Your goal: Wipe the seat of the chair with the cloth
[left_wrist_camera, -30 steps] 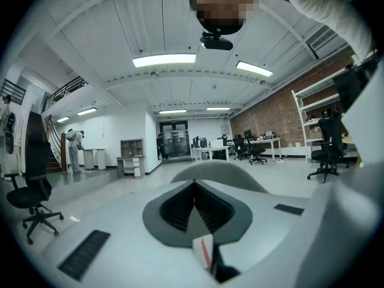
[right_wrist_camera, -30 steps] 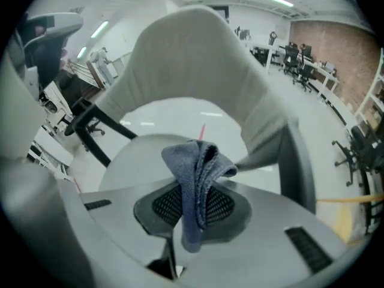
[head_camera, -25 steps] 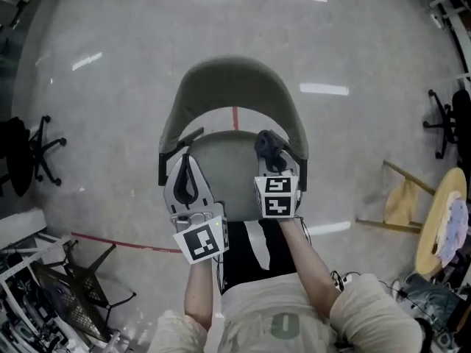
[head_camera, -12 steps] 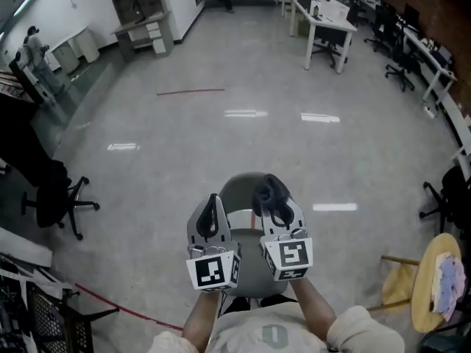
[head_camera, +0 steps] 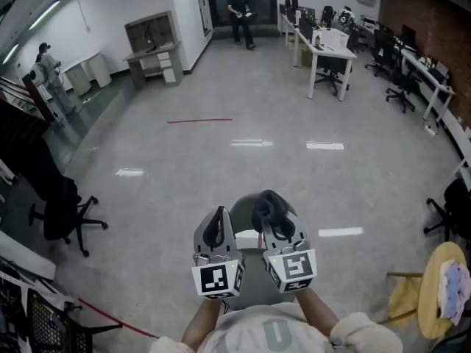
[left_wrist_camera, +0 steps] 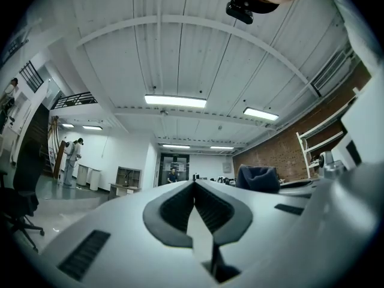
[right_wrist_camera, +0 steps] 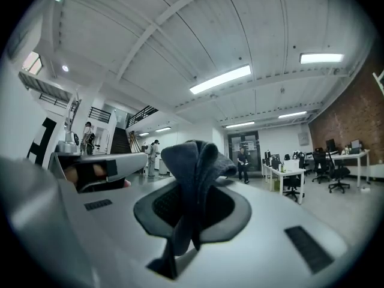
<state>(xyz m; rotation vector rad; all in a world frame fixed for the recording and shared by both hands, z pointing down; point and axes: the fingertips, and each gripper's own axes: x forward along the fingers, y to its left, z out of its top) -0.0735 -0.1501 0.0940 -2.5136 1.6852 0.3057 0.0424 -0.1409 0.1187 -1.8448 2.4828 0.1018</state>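
Note:
The grey-green chair (head_camera: 245,218) shows only in the head view, low in the middle and mostly hidden behind both grippers. My right gripper (head_camera: 271,213) is held up above it, shut on a dark blue-grey cloth (head_camera: 268,201). In the right gripper view the cloth (right_wrist_camera: 195,167) bunches up between the fingers of the gripper (right_wrist_camera: 191,212) and hangs down into the gap. My left gripper (head_camera: 215,227) is raised beside it, shut with nothing in it. Its jaws meet in the left gripper view (left_wrist_camera: 194,189), where the cloth (left_wrist_camera: 258,179) shows to the right.
A black office chair (head_camera: 57,206) stands at the left, and racks fill the lower left corner. A round wooden table (head_camera: 436,285) with a stool is at the lower right. Desks (head_camera: 328,44) and a person (head_camera: 240,4) are far back. Grey floor lies all around.
Both grippers have lifted off the chair seat and now point out into the room. The head view has tilted up from the chair. The cloth stays in the right gripper.

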